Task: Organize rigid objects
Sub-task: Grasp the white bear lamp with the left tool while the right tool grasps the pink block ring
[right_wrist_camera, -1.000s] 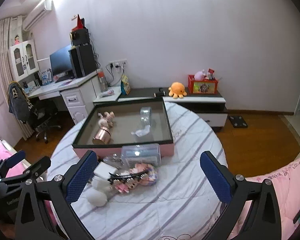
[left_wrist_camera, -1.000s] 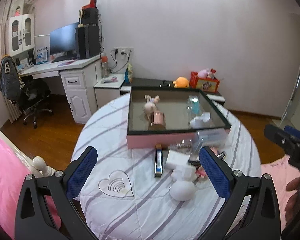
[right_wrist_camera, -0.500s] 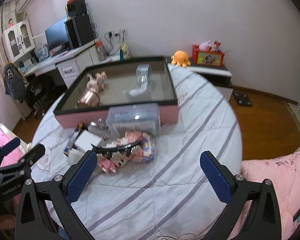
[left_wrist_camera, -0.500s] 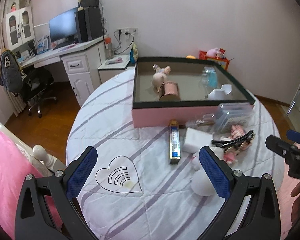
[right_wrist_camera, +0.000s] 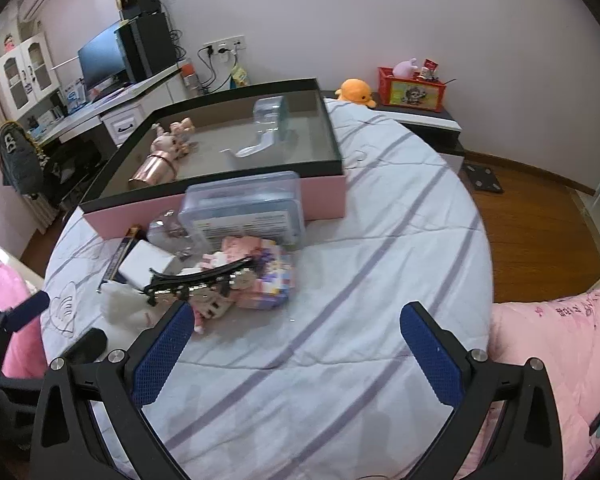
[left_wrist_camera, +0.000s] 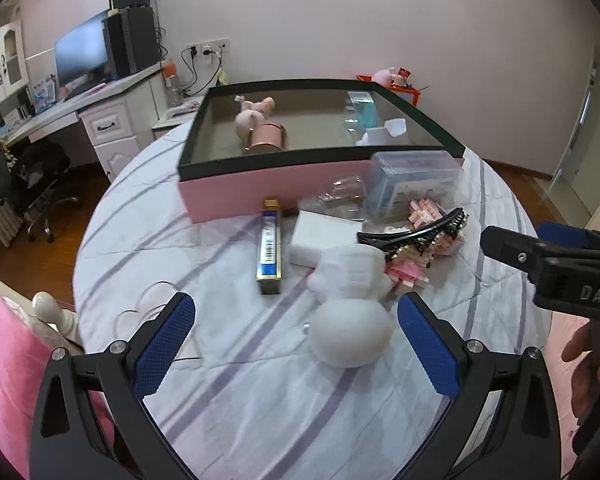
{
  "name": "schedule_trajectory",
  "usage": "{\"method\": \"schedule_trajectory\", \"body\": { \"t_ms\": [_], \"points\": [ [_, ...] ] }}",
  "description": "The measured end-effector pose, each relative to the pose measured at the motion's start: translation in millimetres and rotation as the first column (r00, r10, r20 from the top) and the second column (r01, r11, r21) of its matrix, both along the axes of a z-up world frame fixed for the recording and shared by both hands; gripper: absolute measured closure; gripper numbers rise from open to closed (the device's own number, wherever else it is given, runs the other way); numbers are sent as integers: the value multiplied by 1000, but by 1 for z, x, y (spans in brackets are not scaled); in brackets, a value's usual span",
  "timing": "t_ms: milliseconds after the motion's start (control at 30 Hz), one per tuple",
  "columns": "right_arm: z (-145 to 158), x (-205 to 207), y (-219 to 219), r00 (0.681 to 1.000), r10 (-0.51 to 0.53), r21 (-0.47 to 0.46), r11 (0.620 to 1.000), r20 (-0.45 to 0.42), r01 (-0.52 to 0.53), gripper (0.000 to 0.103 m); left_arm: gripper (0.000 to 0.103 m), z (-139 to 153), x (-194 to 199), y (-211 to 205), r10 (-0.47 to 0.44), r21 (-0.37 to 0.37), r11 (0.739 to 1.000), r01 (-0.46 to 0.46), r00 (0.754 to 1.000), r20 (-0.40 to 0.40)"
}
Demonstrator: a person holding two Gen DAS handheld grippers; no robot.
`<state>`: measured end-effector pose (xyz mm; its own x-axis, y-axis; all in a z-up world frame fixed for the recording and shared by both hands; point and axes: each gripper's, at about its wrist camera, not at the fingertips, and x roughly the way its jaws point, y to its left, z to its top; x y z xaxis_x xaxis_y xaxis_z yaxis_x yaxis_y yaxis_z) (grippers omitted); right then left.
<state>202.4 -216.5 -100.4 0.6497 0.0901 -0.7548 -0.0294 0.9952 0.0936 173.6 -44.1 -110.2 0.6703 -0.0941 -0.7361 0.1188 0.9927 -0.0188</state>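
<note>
Rigid objects: a loose pile lies on the striped cloth of the round desk (right_wrist_camera: 380,240), just in front of the pink box.
White snowman figure (left_wrist_camera: 350,300): it lies at the near end of the pile, between the blue pads of the left gripper but not touched by them.
Black hair clip (left_wrist_camera: 414,236): it rests across a heap of small pink blocks (right_wrist_camera: 260,276), beside the snowman figure.
White flat block (left_wrist_camera: 324,236): it lies behind the snowman figure, touching the pile.
Blue and gold tube (left_wrist_camera: 270,250): it lies alone at the left of the pile, pointing toward the box.
Clear plastic case (right_wrist_camera: 244,210): it leans against the front wall of the box, behind the pink blocks.
Pink box (left_wrist_camera: 260,190): it has a black rim and an open top; inside are a copper cup (right_wrist_camera: 154,168) on its side, a small pink figure (right_wrist_camera: 172,136), a clear bottle (right_wrist_camera: 270,114) and a white scoop-like piece (left_wrist_camera: 382,132).
Left gripper (left_wrist_camera: 296,344): jaws wide apart, holding nothing, low over the near edge of the desk.
Right gripper (right_wrist_camera: 296,350): jaws also wide apart and empty, over the bare cloth at the right of the pile.
Around: pink bedding (right_wrist_camera: 560,360) is at the right; a computer table with a monitor (right_wrist_camera: 102,58) stands by the far wall.
</note>
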Motion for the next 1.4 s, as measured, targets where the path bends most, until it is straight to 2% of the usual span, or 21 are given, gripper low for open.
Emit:
{"method": "schedule_trajectory", "body": {
  "t_ms": [67, 100, 133, 167, 200, 233, 267, 367, 567, 867, 933, 1067, 1133, 1233, 1400],
  "points": [
    [-1, 1, -2, 1000, -3, 4, 1000, -1, 3, 0, 3, -7, 5, -5, -3, 1, 1000, 3, 1000, -12],
    [-2, 1, -3, 1000, -2, 10, 1000, -2, 2, 0, 13, -11, 8, -6, -9, -12, 1000, 8, 1000, -25],
    [-3, 2, -3, 1000, -1, 15, 1000, -4, 1, 0, 27, -17, 12, -6, -15, -30, 999, 14, 999, -48],
    [-3, 3, -3, 1000, 2, 19, 1000, -6, -2, 0, 35, -24, 17, -6, -31, -73, 997, 24, 996, -87],
    [-4, 3, -2, 1000, 9, 26, 1000, -5, -9, 0, 50, -31, 21, -4, -38, -113, 993, 24, 992, -123],
    [-4, 4, -1, 1000, 18, 31, 999, -5, -17, 0, 55, -33, 22, -4, -27, -99, 995, 15, 992, -120],
    [-5, 5, 2, 1000, 28, 34, 999, -4, -28, 0, 55, -32, 21, -4, -24, -84, 996, 15, 994, -103],
    [-8, 7, 6, 999, 42, 37, 998, -9, -41, 0, 55, -31, 22, 2, -25, -121, 993, 11, 993, -112],
    [-22, 17, 7, 999, 30, 24, 999, -35, -30, 0, 55, -26, 18, 11, -13, -108, 994, 1, 995, -103],
    [-39, 37, 7, 998, 43, 77, 996, -47, -39, 5, 55, -27, 18, 13, -16, -109, 994, 5, 994, -105],
    [-40, 40, 7, 998, 48, 92, 995, -40, -44, 7, 55, -27, 18, 13, -17, -109, 994, 5, 994, -106],
    [-39, 41, 8, 997, 71, 141, 988, -38, -65, 19, 55, -28, 19, 13, -16, -106, 994, 5, 994, -104],
    [-41, 43, 8, 996, 76, 162, 984, -38, -69, 20, 55, -28, 19, 13, -16, -105, 995, 5, 994, -104],
    [-40, 42, 9, 995, 91, 205, 975, -27, -84, 36, 55, -28, 18, 12, -17, -102, 995, 7, 994, -103],
    [-45, 48, 16, 992, 124, 152, 981, -24, -119, 36, 55, -28, 18, 12, -16, -103, 995, 5, 995, -103]
  ]
}}
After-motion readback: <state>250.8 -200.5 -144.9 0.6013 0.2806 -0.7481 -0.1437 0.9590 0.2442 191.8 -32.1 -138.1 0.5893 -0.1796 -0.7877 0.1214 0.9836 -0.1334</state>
